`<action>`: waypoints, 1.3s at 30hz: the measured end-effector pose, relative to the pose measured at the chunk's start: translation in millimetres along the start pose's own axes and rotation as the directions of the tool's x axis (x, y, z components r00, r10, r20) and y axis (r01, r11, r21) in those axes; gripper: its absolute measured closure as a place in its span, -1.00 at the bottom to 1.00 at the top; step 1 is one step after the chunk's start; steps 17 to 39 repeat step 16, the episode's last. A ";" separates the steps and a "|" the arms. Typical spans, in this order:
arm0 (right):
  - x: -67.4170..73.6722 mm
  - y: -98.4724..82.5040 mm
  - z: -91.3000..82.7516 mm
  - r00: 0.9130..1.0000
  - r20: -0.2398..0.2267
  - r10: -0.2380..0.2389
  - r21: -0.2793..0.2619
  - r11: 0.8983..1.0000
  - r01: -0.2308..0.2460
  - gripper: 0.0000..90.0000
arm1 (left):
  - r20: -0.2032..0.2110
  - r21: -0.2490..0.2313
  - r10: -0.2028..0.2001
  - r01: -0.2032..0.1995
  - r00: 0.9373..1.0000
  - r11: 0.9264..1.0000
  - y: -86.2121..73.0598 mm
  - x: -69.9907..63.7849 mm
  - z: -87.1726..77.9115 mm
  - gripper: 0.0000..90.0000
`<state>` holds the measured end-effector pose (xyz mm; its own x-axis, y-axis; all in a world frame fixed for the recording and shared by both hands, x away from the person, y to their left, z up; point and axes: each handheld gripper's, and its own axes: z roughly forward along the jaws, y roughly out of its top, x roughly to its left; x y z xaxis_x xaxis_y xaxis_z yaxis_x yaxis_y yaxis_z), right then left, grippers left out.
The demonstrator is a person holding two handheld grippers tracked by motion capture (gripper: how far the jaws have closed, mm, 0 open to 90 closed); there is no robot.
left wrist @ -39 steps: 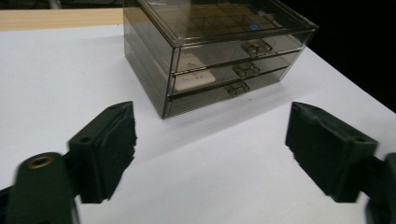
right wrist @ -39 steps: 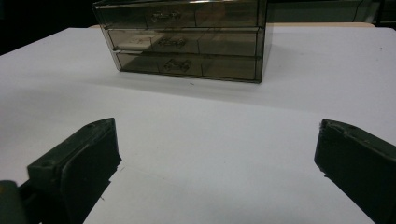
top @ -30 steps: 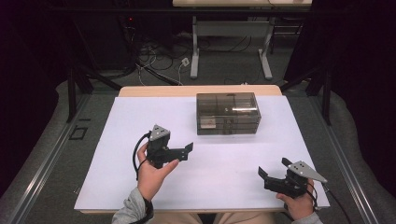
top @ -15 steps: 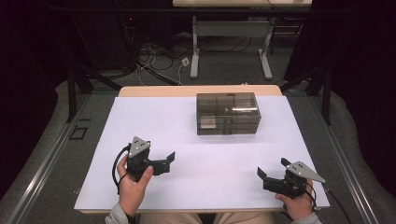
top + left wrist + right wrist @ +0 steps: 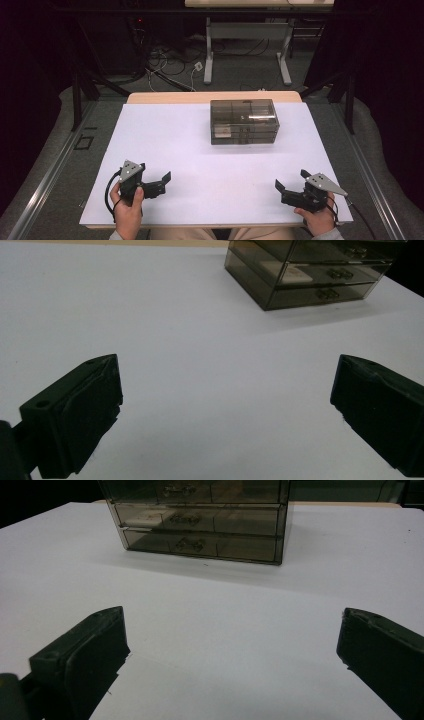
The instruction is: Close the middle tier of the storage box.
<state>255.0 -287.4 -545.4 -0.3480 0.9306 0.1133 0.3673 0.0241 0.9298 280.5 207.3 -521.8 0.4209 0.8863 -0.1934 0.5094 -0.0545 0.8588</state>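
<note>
A smoked see-through drawer box point(image 5: 244, 121) with three shut drawers stands at the back middle of the white table point(image 5: 200, 150). My left gripper point(image 5: 162, 182) is held low near the front left edge, open, with nothing between its jaws. My right gripper point(image 5: 282, 193) sits near the front right edge, also open and holding nothing. In the left gripper view the gripper point(image 5: 225, 410) faces bare table, with the drawer box point(image 5: 305, 270) far off at the upper right; a pale flat item lies in its middle drawer. In the right gripper view the gripper point(image 5: 232, 655) faces the drawer box point(image 5: 200, 520) straight ahead.
A bare wooden strip point(image 5: 215, 97) runs along the table's far edge. Behind the table, cables point(image 5: 165, 60) lie on the floor near a white desk frame point(image 5: 245, 40). Dark curtains stand on both sides.
My left gripper has pulled back from the table's left middle toward the front left edge, still open. The right gripper and the drawer box have stayed put.
</note>
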 end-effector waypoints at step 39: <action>-1.5 -0.6 0.3 1.000 0.001 0.001 0.010 1.000 -0.001 -1.00 | -0.064 -0.022 -0.042 0.040 0.997 0.999 -15.0 17.5 -13.3 -0.98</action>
